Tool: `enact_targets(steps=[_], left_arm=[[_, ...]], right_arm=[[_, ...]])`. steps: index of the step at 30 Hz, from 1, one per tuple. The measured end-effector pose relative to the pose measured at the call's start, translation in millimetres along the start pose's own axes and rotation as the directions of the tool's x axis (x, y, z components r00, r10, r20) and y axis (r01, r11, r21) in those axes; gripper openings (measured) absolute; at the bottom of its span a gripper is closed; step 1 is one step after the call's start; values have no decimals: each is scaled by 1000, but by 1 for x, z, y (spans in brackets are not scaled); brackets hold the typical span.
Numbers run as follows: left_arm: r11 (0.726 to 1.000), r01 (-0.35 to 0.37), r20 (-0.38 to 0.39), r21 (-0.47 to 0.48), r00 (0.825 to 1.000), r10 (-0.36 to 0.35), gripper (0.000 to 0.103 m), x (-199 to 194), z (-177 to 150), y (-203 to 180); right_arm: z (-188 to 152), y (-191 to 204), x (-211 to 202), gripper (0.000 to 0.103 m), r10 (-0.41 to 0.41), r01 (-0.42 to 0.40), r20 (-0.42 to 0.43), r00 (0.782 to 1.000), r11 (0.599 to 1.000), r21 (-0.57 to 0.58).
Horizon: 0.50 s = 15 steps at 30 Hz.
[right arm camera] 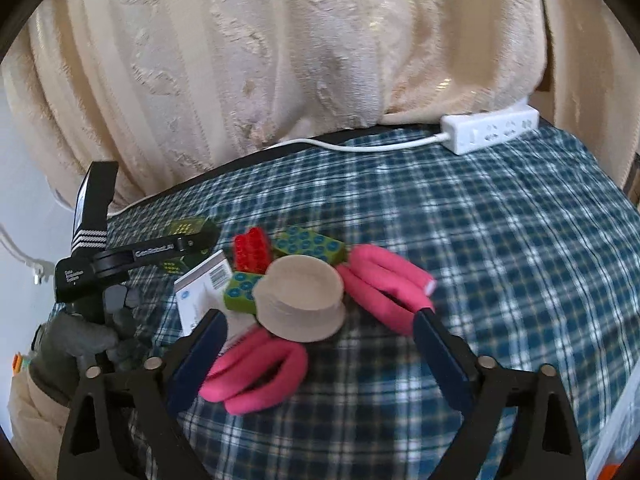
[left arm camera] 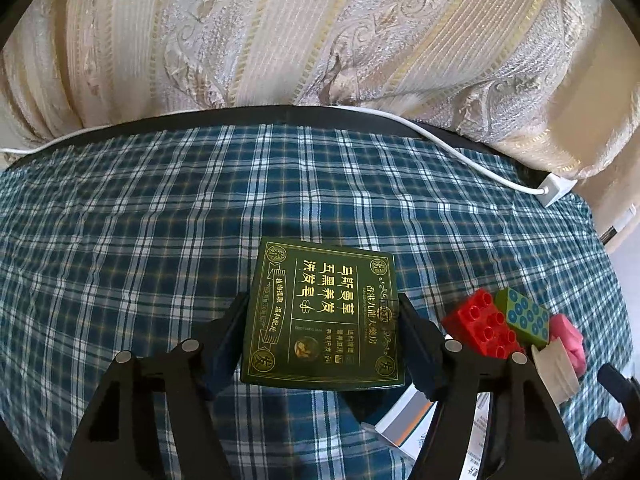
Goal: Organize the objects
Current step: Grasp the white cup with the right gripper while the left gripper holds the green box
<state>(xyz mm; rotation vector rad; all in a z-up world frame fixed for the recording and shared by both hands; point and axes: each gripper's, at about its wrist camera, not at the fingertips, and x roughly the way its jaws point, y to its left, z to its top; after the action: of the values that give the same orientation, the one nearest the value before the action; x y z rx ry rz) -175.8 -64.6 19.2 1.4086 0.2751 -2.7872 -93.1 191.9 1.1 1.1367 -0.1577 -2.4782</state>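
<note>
On the plaid cloth (left arm camera: 140,208) the left gripper (left arm camera: 322,320) clamps the green box (left arm camera: 324,316) by its side edges, lifted over the table; it looks stiff, light and glossy, so mid-edge is a sound hold. The right gripper (right arm camera: 320,334) gapes over the soft pink loops (right arm camera: 384,284) and tape roll (right arm camera: 300,300); the white carton (right arm camera: 202,292) is half hidden

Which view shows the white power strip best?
The right wrist view: the whole power strip lies at the cloth's far edge, sockets and cable visible. The left wrist view catches only one end of it at the right, where the cable enters.
</note>
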Motion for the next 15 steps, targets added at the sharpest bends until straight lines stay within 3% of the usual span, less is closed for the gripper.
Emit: enact_targets(steps=[6,15], left_arm=[[1000,-8,28,6,1000,8,70,-9,1,-6],[1000,-5,38,-5,999,5,70,-15,2,-7]], right_arm=[[5,-1,18,75,25,-23,-59,998,999,32],[13,-5,36,74,98,-85,-110,989,989,119]])
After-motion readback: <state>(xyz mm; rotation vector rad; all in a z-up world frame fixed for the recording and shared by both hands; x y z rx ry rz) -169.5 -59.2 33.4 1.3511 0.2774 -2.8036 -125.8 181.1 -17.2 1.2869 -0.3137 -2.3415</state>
